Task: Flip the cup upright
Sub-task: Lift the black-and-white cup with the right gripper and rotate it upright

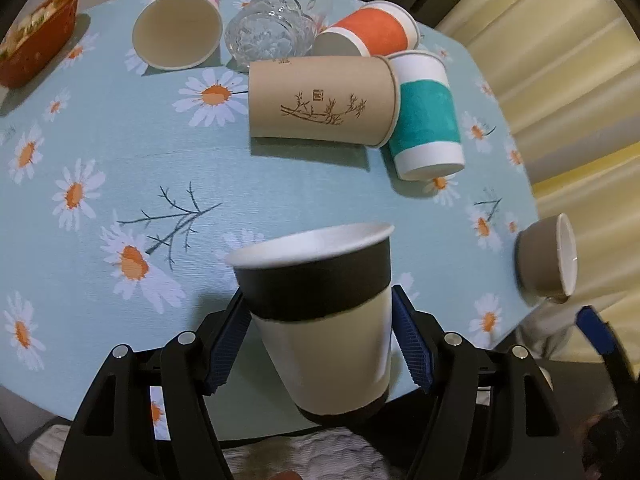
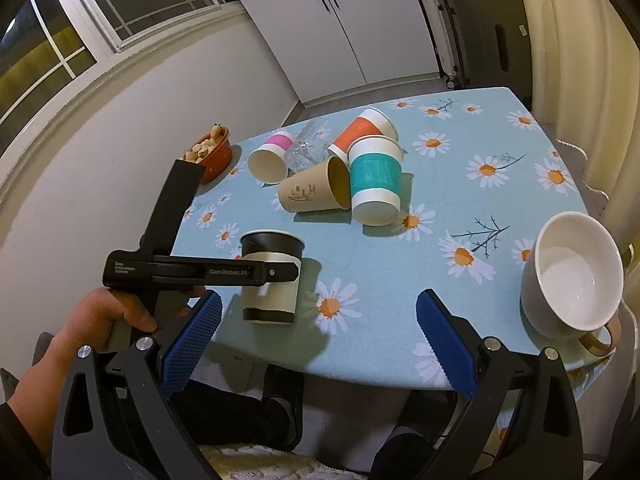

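A black-and-white paper cup [image 1: 320, 316] is seen upright near the 6 o'clock edge of the surface [image 1: 120, 152], which is covered in a pale blue daisy-print cloth. The cup's open mouth faces upward and its base appears set on the cloth near the edge. The left tongs [image 1: 320, 344] are positioned around the lower half of this cup; the blue pads [image 1: 224, 344] lie just beside its wall on both sides, and whether they press it cannot be told from either view. In the right wrist view, the left tongs [image 2: 276, 270] are seen reaching the cup [image 2: 271, 280] from 9 o'clock, held by the person's left hand [image 2: 104, 320].

The right tongs [image 2: 320, 340] are spread wide with nothing between the pads, hanging over the near edge of the surface at 6 o'clock.

At 12 o'clock from the upright cup, a cluster of tipped cups is gathered: a brown paper cup [image 1: 320, 102] on its side, a teal-banded cup [image 1: 426, 116] touching it at 3 o'clock, an orange-banded cup [image 1: 368, 32], a clear glass [image 1: 276, 24] and a pink-banded cup [image 1: 180, 26]. A red basket [image 1: 40, 52] is placed at 10 o'clock. A grey mug [image 2: 572, 276] with a white interior lies tipped at 3 o'clock, near the edge.
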The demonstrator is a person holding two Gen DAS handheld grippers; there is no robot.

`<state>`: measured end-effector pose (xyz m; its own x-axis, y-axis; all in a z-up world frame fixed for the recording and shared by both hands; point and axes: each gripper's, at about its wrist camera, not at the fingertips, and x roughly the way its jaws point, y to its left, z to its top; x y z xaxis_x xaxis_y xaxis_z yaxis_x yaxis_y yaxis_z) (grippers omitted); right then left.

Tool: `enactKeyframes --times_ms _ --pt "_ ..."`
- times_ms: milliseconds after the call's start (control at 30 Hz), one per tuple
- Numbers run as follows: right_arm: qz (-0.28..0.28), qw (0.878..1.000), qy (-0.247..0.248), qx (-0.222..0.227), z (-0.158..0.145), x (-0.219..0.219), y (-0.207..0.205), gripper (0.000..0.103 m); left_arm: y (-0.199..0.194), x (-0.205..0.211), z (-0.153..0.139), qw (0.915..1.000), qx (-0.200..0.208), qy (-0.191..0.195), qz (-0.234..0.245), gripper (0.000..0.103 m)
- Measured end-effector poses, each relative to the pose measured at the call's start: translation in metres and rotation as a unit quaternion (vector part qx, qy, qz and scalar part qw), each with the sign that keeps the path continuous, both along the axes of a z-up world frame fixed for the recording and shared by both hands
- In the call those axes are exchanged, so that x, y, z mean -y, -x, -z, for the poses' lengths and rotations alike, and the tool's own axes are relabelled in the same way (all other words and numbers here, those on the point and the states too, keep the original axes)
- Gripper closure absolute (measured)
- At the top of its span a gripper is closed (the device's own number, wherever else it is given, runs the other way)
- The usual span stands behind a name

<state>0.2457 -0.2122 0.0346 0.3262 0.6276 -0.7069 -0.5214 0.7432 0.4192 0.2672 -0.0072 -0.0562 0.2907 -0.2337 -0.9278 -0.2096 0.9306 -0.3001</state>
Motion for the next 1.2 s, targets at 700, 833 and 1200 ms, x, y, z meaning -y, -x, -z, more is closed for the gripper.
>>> enactKeyframes --times_ms 700,833,1200 --pt "-0.012 1.000 0.016 0.002 -0.005 -0.014 0.010 0.006 0.018 -0.021 -0.035 0.9992 0.036 0.016 -0.009 0.030" --pt "-0.021 0.999 0.028 0.001 -0.008 -0.024 0.013 0.006 0.032 -0.028 -0.048 0.9980 0.056 0.026 -0.012 0.031" --pt "-0.065 0.995 0.076 -0.025 0.002 -0.076 0.006 0.006 0.105 -0.070 -0.066 0.9921 0.108 0.050 -0.038 0.030"
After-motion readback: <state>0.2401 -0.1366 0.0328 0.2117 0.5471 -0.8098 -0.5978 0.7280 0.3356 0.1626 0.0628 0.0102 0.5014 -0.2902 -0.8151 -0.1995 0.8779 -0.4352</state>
